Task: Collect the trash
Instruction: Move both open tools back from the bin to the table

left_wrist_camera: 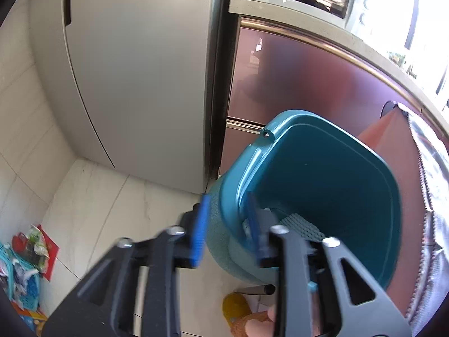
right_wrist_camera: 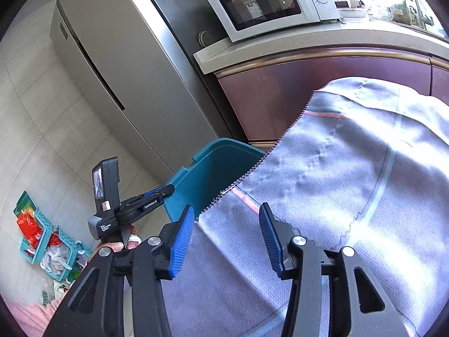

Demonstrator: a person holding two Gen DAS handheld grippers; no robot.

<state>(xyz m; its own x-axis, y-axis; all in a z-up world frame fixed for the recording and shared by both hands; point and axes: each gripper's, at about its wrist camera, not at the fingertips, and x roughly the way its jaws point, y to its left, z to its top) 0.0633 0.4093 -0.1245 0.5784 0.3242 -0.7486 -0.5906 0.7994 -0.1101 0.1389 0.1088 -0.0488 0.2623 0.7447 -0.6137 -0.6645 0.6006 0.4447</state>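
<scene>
**Bin gripped at rim, trash on the floor**

Left hand-held gripper point(left_wrist_camera: 227, 233) is clamped on the rim of the teal bin point(left_wrist_camera: 322, 185): one pad outside the wall, one inside. Bin is tilted and looks lifted off the floor, opening towards the camera, probably so it can be carried over to the trash. Only a grey mesh piece point(left_wrist_camera: 303, 224) and a pale scrap beside it show at the bottom.

Right hand-held gripper point(right_wrist_camera: 227, 241) has its jaws wide apart and holds nothing. It hovers over a grey cloth point(right_wrist_camera: 350, 196) that drapes beside the bin and hides part of it in the right view.

Trash point(right_wrist_camera: 56, 258): bags and wrappers lie on the floor by the wall, in and around teal baskets point(right_wrist_camera: 42, 236), well apart from the bin. Fridge point(right_wrist_camera: 118, 64) stands between that pile and the cabinet; the surface point(right_wrist_camera: 280, 47) above carries a microwave point(right_wrist_camera: 269, 5).

My read: early stage. Next step, bring bin to the pile, free right side does the picking. Risk: one-sided rim grip lets the bin swing or slip.
</scene>
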